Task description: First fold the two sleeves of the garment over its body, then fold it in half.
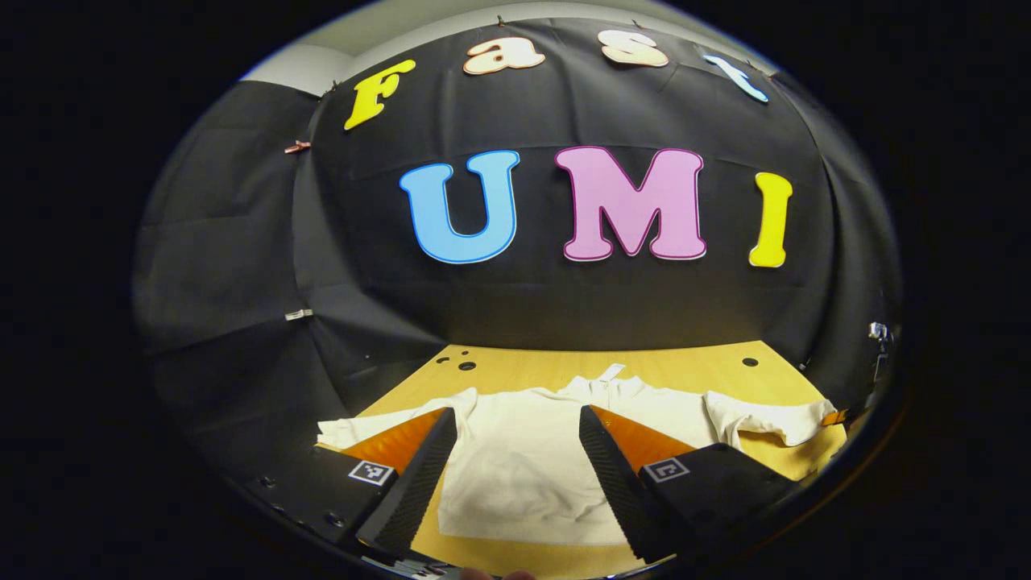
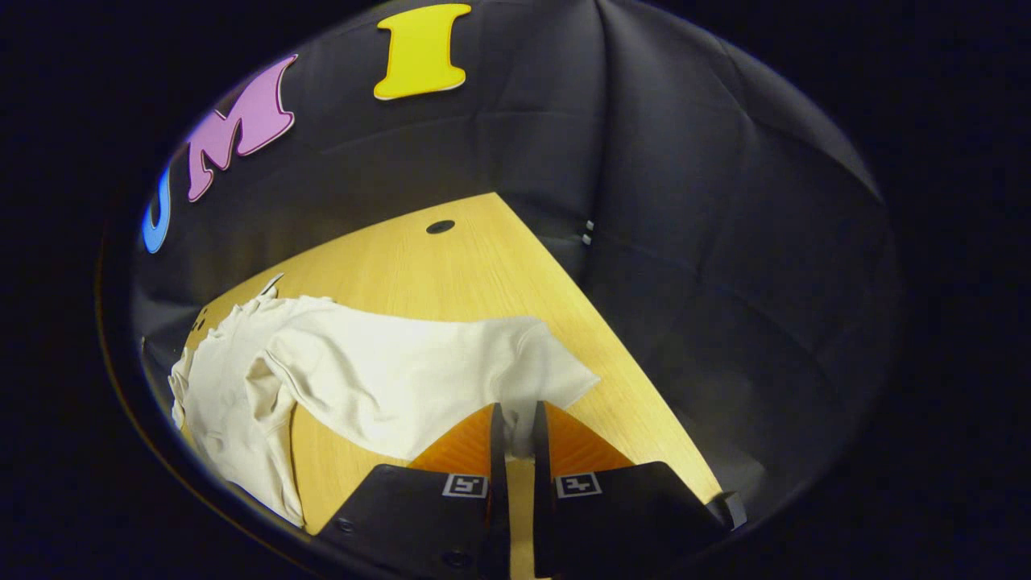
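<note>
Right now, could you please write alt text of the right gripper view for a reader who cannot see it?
The right claw is shut on the cuff edge of a cream short-sleeved cloth garment's sleeve, which lies spread on a yellow wooden table. The rest of the garment lies bunched at the left, with black cloth wall behind.

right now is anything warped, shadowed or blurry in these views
Left gripper view: fisheye bows the yellow wooden table; the white cotton garment stays sharp and evenly lit. Right gripper view: the table edge slants, a soft shadow under the lifted sleeve.
</note>
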The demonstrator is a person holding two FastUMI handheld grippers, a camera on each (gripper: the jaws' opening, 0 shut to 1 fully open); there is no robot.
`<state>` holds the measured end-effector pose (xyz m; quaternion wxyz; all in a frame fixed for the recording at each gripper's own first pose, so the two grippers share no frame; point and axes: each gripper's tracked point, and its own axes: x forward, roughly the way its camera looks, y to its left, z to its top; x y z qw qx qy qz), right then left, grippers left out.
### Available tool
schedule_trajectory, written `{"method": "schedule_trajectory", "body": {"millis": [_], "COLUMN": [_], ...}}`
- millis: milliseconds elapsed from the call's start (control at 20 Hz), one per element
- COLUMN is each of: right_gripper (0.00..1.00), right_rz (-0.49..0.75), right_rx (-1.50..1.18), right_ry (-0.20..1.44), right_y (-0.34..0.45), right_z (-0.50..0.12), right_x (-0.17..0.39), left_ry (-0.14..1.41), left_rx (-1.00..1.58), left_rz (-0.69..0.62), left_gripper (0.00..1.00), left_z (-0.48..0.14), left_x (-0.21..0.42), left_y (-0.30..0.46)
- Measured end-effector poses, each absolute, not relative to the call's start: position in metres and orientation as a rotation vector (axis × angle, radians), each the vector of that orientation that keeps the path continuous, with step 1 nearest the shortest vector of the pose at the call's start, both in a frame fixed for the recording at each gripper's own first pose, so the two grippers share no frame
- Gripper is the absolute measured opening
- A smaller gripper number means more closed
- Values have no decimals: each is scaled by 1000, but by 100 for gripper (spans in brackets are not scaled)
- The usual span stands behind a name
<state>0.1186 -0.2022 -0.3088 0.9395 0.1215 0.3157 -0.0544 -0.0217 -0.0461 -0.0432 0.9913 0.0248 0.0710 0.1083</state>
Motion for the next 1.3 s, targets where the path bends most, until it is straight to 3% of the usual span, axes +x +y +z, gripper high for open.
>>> {"method": "schedule_trajectory", "body": {"millis": [550, 950, 1300], "right_gripper": [16, 16, 16], "right_rz": [-243, -101, 97], "right_rx": [163, 157, 186], "right_ry": [438, 283, 245], "right_y": [-142, -7, 133], "right_z": [-189, -97, -63], "right_x": [52, 72, 99], "left_ry": [130, 127, 131], "left_rx": [7, -7, -33], "left_rz": [41, 19, 130], "left_gripper": [96, 96, 96], "left_z": [-54, -66, -80], "left_x": [19, 26, 19], "left_y": [18, 81, 164]}}
